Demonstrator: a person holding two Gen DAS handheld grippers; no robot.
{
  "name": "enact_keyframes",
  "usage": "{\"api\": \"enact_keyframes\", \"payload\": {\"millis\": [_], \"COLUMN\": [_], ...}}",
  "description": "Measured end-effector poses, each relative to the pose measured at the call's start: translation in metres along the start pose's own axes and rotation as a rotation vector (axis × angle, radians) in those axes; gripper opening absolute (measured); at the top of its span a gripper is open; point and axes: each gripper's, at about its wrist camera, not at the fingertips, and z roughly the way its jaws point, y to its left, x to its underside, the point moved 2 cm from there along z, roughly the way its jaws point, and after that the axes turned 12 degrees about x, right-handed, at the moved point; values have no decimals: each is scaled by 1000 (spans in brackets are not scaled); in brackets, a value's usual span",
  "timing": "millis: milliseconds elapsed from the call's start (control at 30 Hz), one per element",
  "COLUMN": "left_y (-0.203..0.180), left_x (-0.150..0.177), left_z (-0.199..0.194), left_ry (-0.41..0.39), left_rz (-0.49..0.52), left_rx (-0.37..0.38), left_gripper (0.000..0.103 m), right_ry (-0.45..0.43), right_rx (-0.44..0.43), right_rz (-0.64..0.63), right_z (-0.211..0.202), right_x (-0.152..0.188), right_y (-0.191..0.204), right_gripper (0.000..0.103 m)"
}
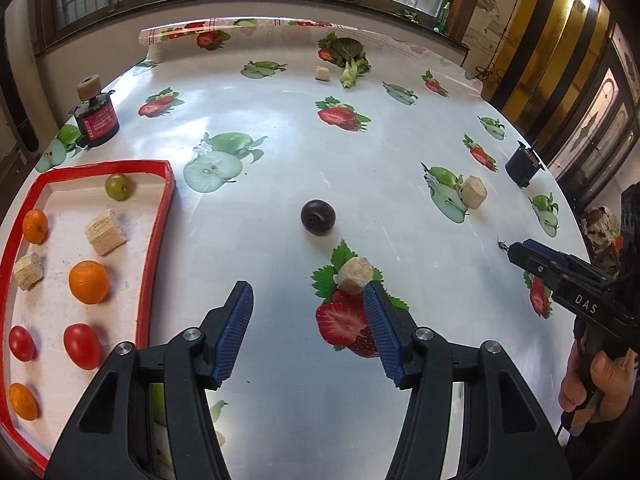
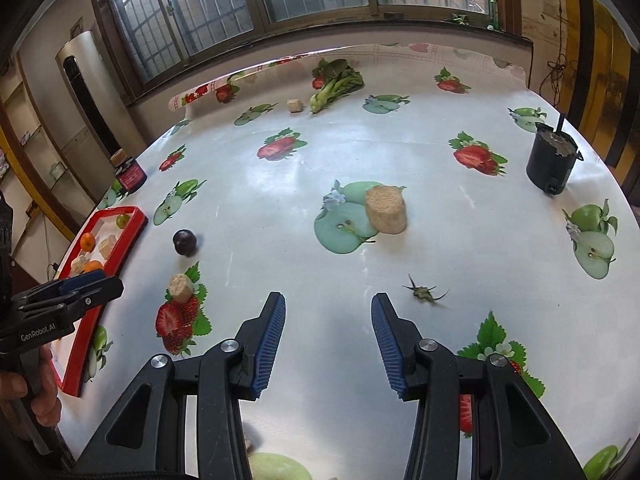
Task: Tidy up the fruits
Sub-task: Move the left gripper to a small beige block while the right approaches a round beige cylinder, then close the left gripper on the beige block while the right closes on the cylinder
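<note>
Left wrist: tray (image 1: 158, 216) 3 oranges, 2 tomatoes, 1 grape | both grippers (image 1: 308, 330) wide, empty

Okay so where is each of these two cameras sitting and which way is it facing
Left wrist view: sits on the left tool, looking down and forward over the table at the dark plum and red tray; the open right tool and hand show at right.
Right wrist view: sits on the right tool, facing the cork cylinder and black pot; the left tool shows at left.
Shared: plum, tray, greens, windows.
</note>
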Motion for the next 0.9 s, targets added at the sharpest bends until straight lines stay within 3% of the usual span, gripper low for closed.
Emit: {"api": "enact_keyframes", "payload": {"millis": [533,700,767,800,833,900], "left_y": [-18,-22,-23,-24,-23,-22], "left_x": [4,2,2,1,1,1], "left_z": [54,62,62,62,62,60], "left_ry": [94,53,38,37,40,44], "left_rz": [13,39,52,59,59,54], "left_rx": [20,-5,-11,-8,2,27], "left_gripper": [56,56,45,29,22,22], "right_ry": [-12,24,29,31,31,25], "right_rx": [41,55,58,60,69,84], "right_rz": [28,37,24,17,7,-8], "right_z": [43,72,80,84,88,91], "right_x": [-37,-50,-53,-53,-53,-52], "right_y": [-19,-22,-17,-15,-12,-9], "right_gripper": [47,47,47,48,45,36]}}
